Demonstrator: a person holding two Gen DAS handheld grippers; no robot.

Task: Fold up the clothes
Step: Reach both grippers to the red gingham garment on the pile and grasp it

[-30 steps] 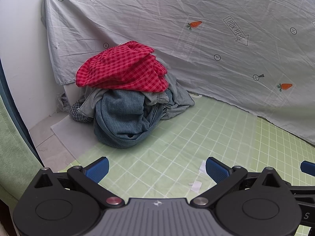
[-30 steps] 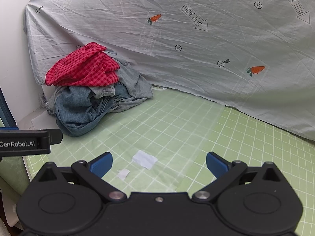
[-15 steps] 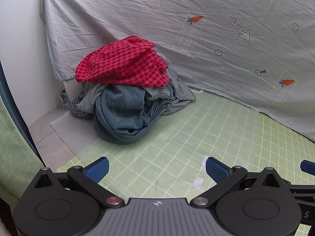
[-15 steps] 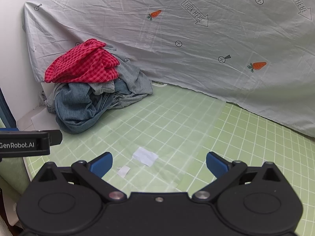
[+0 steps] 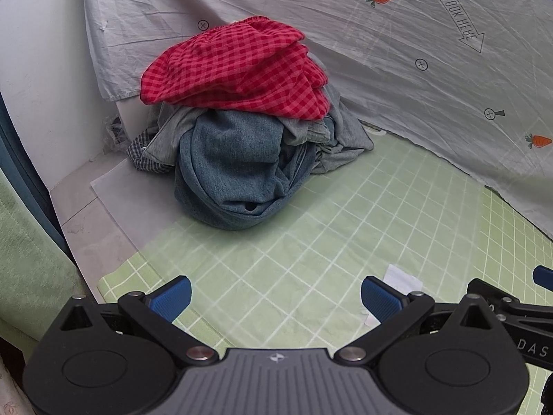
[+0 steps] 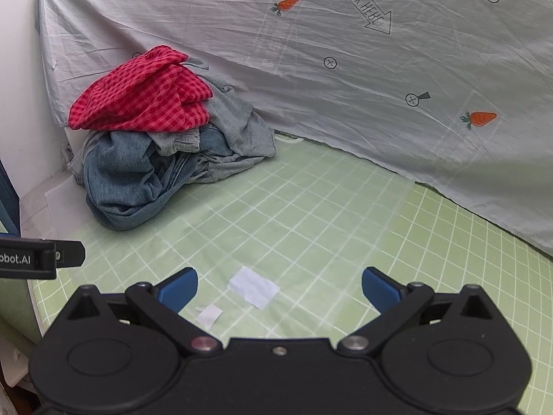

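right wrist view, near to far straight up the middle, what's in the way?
Right gripper, open → paper scraps → bare green grid mat → grey printed sheet hanging at the back. The clothes pile sits off to the left of that line.

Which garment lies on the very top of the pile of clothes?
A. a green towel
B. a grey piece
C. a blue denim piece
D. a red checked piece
D: the red checked piece crowns the pile of clothes, with the blue denim piece and the grey piece below it; both tools hang open, away from the pile.
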